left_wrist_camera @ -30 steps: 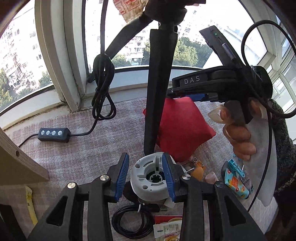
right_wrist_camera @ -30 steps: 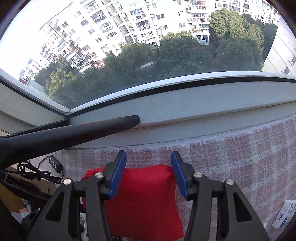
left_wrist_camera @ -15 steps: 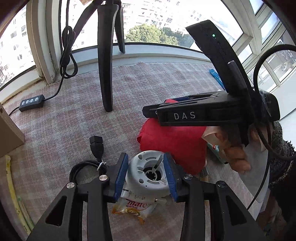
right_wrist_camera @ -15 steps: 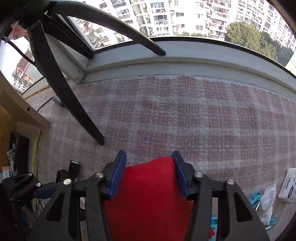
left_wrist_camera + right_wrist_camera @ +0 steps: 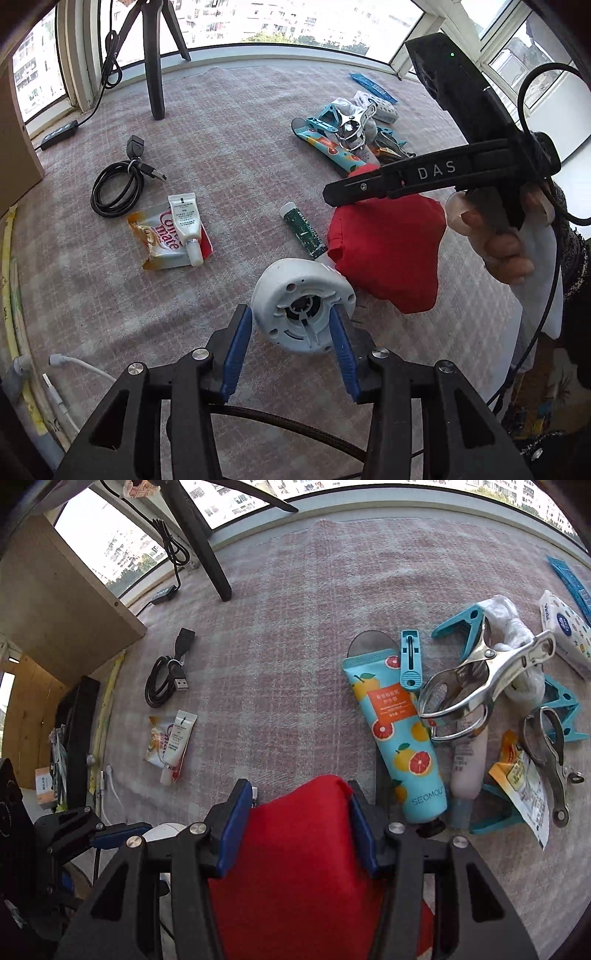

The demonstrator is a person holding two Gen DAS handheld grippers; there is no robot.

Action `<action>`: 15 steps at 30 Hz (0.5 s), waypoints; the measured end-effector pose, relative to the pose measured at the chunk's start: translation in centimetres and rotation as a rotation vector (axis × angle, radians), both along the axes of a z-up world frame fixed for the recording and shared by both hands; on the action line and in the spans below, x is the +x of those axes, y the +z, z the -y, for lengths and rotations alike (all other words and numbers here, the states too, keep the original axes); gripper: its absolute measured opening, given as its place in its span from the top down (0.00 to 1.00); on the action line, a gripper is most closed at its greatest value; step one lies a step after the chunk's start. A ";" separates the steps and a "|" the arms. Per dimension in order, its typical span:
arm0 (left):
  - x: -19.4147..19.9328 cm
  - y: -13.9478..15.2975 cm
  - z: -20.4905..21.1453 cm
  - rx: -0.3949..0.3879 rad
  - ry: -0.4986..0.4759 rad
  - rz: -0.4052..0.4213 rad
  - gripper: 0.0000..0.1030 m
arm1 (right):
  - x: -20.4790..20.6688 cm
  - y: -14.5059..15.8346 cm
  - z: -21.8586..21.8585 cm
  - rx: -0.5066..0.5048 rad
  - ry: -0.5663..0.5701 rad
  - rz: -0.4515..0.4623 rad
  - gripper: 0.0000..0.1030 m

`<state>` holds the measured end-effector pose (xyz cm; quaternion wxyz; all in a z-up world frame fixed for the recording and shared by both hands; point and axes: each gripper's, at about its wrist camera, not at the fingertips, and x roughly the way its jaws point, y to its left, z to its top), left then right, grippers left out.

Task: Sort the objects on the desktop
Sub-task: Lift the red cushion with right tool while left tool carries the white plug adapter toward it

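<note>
- The left gripper [image 5: 291,334] pinches a round grey-white plastic fitting [image 5: 303,302] between its blue pads, holding it above the pink plaid cloth [image 5: 240,147] that covers the desk.
- The right gripper [image 5: 297,825] is clamped on a red fabric pouch [image 5: 314,867]; in the left wrist view the pouch hangs just beside the fitting, clear of the cloth.
- Both tools are loaded, so the step in hand appears to be carrying two picked items toward wherever they belong.
- Loose items lie in rough groups: a coiled black USB cable [image 5: 116,188], a white tube [image 5: 186,227] lying on a Coffee-mate sachet [image 5: 162,240], a dark green tube [image 5: 303,230], and to the right a heap with a fruit-print cream tube [image 5: 397,738], a steel clamp [image 5: 480,679], teal clips [image 5: 461,624] and a tissue pack [image 5: 565,631].
- No bin or tray is visible, so the destination cannot be told.
- The next move probably calls for lowering each item onto bare cloth near like things, then spreading the jaws without disturbing neighbours; the soft pouch may sag onto the green tube.
</note>
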<state>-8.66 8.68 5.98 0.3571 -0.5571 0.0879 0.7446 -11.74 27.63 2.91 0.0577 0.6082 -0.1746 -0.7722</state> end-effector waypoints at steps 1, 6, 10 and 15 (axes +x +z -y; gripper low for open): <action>0.6 0.3 0.2 -0.019 -0.002 -0.020 0.61 | 0.8 0.6 0.1 0.027 0.019 -0.008 0.51; 2.0 1.7 1.9 0.001 0.055 -0.036 0.61 | 6.6 4.3 -1.4 0.046 0.025 -0.039 0.51; 2.2 1.3 2.7 0.012 0.127 -0.023 0.61 | 6.8 6.2 0.2 0.036 0.064 -0.099 0.51; 2.6 0.3 3.1 0.020 0.165 -0.007 0.61 | 4.7 5.8 5.5 0.051 0.196 -0.103 0.51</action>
